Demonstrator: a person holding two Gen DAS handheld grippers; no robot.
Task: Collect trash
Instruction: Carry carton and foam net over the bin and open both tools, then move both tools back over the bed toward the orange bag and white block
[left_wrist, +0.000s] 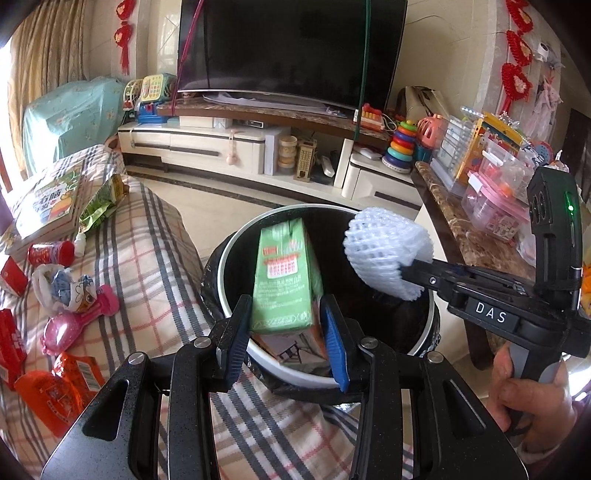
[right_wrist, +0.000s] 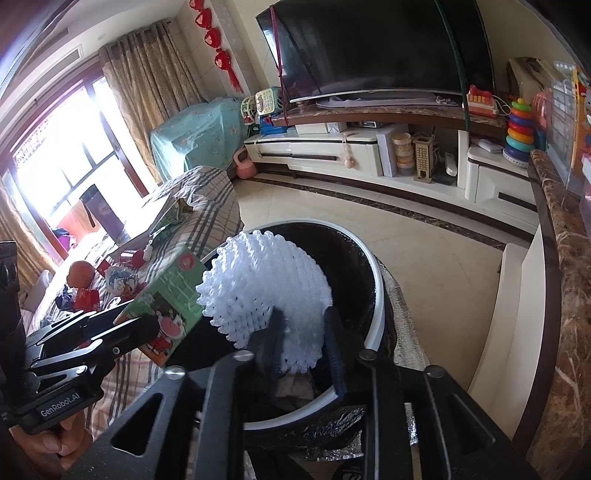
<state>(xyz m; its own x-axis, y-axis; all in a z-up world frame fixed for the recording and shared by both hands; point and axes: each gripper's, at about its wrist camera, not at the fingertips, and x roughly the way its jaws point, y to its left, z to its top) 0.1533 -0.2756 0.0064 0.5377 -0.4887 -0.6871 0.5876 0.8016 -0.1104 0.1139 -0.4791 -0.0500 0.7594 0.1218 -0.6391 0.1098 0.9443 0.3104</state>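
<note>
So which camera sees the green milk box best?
The left wrist view. There the green milk box sits in the middle between the left gripper fingers, over the trash bin, its long face in full view. The right wrist view shows only its end, partly behind the white foam net.

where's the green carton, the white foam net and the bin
green carton (left_wrist: 282, 273): left wrist view, on its printed front face
white foam net (right_wrist: 266, 284): right wrist view, on its mesh middle
bin (left_wrist: 236, 236): left wrist view, on its white rim
</note>
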